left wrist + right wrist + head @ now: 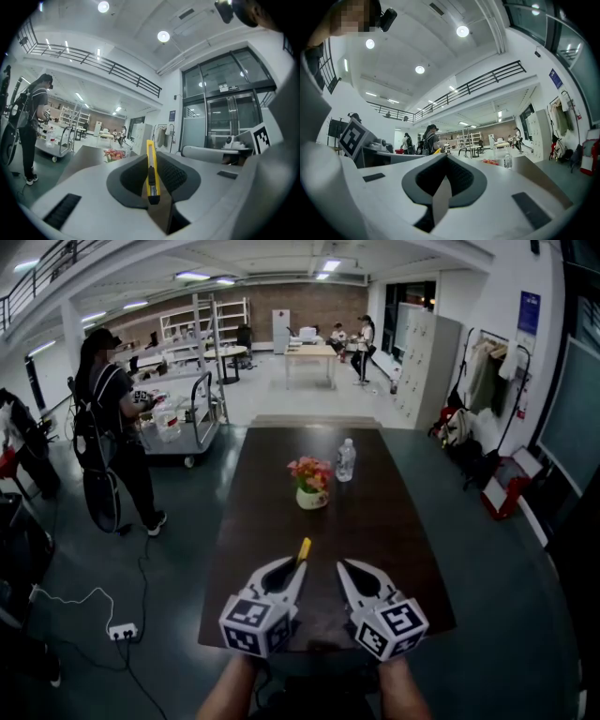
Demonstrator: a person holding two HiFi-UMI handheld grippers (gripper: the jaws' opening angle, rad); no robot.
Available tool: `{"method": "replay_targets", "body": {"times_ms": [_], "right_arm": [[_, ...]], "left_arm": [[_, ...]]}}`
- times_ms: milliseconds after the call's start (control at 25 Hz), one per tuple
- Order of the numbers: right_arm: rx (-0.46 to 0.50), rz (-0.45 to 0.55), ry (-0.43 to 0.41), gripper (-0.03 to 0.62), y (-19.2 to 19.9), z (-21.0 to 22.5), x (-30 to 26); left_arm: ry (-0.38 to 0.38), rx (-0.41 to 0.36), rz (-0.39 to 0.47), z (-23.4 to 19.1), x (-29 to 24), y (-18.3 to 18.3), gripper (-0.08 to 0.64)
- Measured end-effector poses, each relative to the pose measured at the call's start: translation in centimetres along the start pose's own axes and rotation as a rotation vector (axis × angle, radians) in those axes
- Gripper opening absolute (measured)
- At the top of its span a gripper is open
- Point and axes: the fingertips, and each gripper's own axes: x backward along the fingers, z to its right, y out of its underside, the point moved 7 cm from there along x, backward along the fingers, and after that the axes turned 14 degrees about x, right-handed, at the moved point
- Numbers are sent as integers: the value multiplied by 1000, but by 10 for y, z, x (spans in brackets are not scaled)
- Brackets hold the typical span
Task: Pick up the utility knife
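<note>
My left gripper (296,566) is shut on the yellow utility knife (304,548), held above the near end of the dark table (384,531). In the left gripper view the knife (151,171) stands on edge between the two dark pads, its yellow tip poking out past the jaws of that gripper (152,157). My right gripper (344,567) hovers just right of it, shut and empty. In the right gripper view the right gripper (443,161) has its pads together, and the knife's yellow tip (436,151) peeks over the left jaw.
A pot of flowers (311,484) and a clear water bottle (346,460) stand on the table's far half. A person (114,427) stands left of the table beside a metal cart (183,423). A power strip (122,630) with cable lies on the floor at left.
</note>
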Motion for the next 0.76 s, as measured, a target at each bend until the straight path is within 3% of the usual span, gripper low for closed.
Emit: {"method": "replay_targets", "body": {"times_ms": [760], "right_arm": [[7, -21, 20, 8, -3, -2, 4]], "left_arm": [[25, -1, -9, 5, 1, 2, 69]]}}
